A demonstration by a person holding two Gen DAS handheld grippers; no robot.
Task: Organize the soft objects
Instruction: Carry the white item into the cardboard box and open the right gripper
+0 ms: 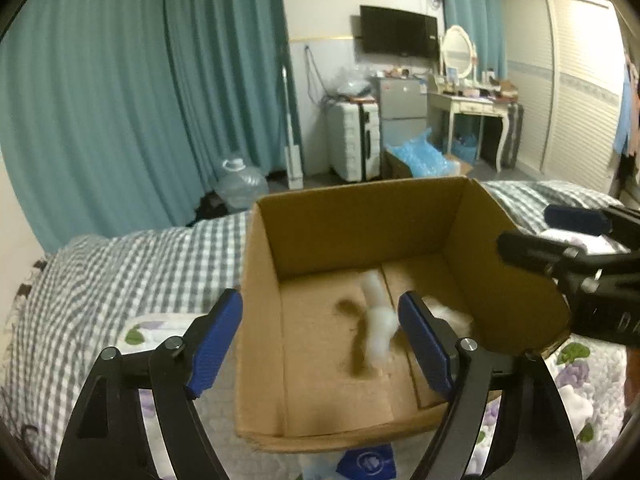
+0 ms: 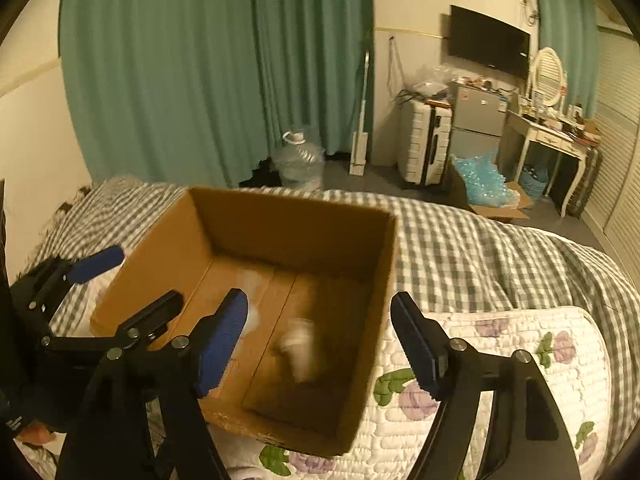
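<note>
The left gripper (image 1: 320, 330) hangs over the near left part of the cardboard box (image 1: 352, 216), its jaws wide apart and empty. Inside the box a blurred white soft object (image 1: 378, 320) is above the bottom. The right gripper (image 2: 320, 338) is over the box's right wall, also spread and empty.

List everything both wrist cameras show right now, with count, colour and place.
cardboard box: one, brown, open, on the bed
soft object: one, white, blurred, inside the box
checked duvet: one, grey-white, across the bed
floral quilt: one, white with purple flowers, under the box
curtains: teal, back wall
suitcase: one, white, on the floor
water jug: one, clear, by the curtains
left gripper: fingers open, over the box
right gripper: fingers open, over the box
</note>
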